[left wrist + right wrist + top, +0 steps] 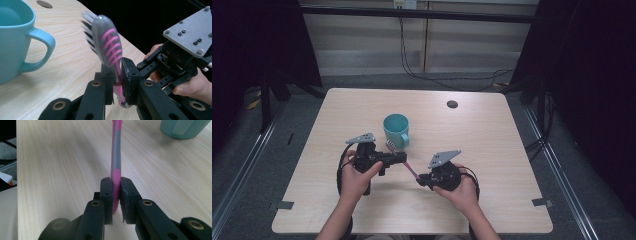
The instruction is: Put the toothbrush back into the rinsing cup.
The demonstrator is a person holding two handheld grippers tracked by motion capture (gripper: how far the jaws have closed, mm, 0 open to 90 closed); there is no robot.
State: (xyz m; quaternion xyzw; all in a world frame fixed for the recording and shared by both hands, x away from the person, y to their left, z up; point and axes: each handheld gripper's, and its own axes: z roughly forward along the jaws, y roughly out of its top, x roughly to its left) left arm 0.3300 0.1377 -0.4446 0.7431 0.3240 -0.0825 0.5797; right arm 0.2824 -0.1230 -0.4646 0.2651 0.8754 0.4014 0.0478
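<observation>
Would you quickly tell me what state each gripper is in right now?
Left gripper: closed on the toothbrush, just below its head.
Right gripper: closed on the toothbrush's handle end.

A slim pink-and-grey plastic toothbrush [401, 158] spans the gap between both tongs above the pale wooden bench [492, 150], its white-bristled head just beside a teal ceramic mug [396, 131], neck and handle end each clamped.
</observation>
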